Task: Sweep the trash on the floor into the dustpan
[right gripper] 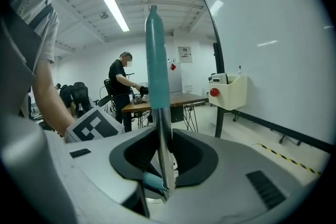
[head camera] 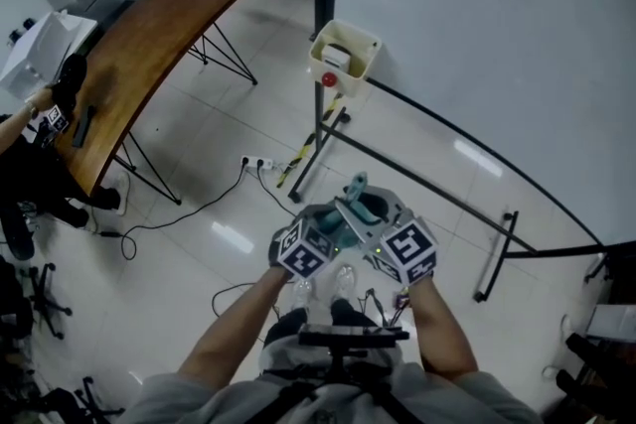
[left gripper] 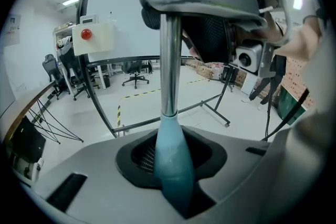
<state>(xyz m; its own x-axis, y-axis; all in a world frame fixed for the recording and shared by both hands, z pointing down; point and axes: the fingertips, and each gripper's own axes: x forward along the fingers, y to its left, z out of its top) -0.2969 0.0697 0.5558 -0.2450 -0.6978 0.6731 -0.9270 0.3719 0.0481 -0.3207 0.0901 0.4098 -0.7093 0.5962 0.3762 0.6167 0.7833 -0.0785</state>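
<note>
Both grippers are held close together in front of my body. A long tool handle, a metal shaft with a teal cone at one end, stands between them. My left gripper is shut on the teal cone. My right gripper is shut on the metal shaft, below the teal grip that rises above it. From the head view, teal parts show between the two marker cubes. Whether the handle belongs to the broom or to the dustpan is hidden.
A cream box with a red button sits on a black post ahead. A wooden table stands at the left, with a person beside it. A power strip with its cable and black floor rails lie on the tiles.
</note>
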